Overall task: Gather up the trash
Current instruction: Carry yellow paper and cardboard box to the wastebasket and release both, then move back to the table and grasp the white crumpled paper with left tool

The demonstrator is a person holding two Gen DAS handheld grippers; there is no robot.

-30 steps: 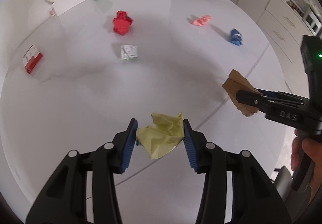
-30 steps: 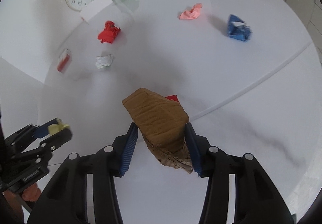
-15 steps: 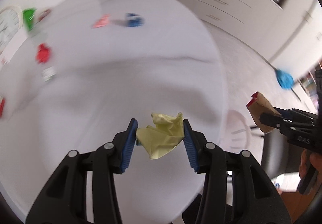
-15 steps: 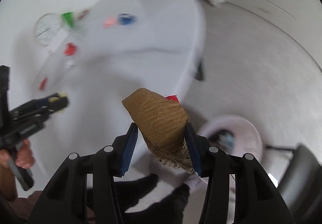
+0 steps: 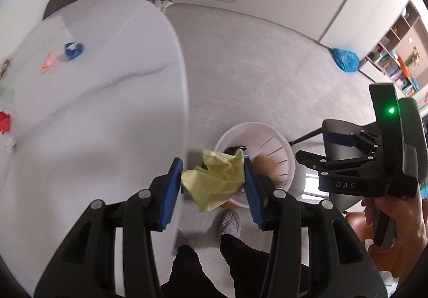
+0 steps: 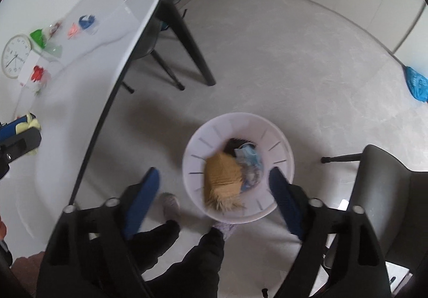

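Observation:
My left gripper [image 5: 212, 183] is shut on a crumpled yellow paper [image 5: 214, 180], held over the table's edge beside the white trash bin [image 5: 287, 153] on the floor. My right gripper [image 6: 214, 199] is open and empty above the bin [image 6: 195, 145]; it shows from the side in the left wrist view [image 5: 318, 148]. The brown cardboard piece [image 6: 222, 177] is blurred, falling into the bin onto a blue mask [image 6: 248, 156] and other trash. On the white table [image 5: 93, 124] lie blue [image 5: 72, 49], pink [image 5: 47, 67] and red [image 5: 4, 122] paper balls.
A dark chair [image 6: 388, 191] stands right of the bin, and black table legs [image 6: 192, 49] stand behind it. My feet in slippers [image 6: 171, 204] are just before the bin. A clock [image 6: 14, 56] and green wrapper [image 6: 37, 37] lie on the table. A blue bag [image 5: 345, 60] lies on the floor.
Both grippers swung from over the table to over the floor bin. The right gripper opened and let go of the brown cardboard, which drops into the bin. The left keeps the yellow paper.

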